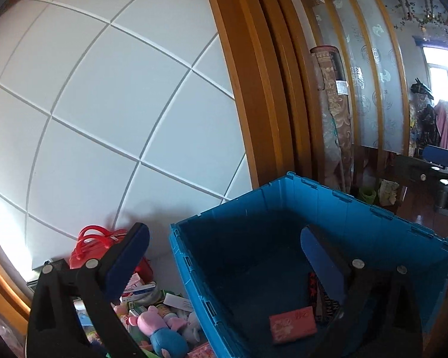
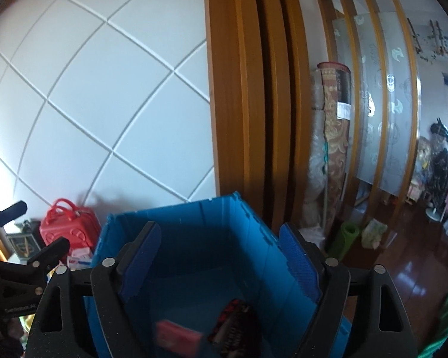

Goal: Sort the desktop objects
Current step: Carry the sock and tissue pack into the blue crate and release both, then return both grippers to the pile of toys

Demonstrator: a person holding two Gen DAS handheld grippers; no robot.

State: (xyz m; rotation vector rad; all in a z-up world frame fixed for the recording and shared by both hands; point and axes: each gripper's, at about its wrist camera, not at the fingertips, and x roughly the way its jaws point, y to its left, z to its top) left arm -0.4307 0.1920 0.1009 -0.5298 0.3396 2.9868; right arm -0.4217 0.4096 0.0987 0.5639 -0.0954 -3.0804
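Both the left gripper (image 1: 221,265) and right gripper (image 2: 221,265) are open and empty, and the toy pile (image 1: 161,325) lies at seven o'clock, nearer the left one.

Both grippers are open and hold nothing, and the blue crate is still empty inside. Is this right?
Not quite. The blue crate is not empty: the left wrist view shows a pink packet and a dark patterned item on its floor. Both grippers do have open, empty jaws.

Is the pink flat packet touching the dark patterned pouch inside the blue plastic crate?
Cannot tell: in the left wrist view the pink flat packet and dark patterned pouch look adjacent.
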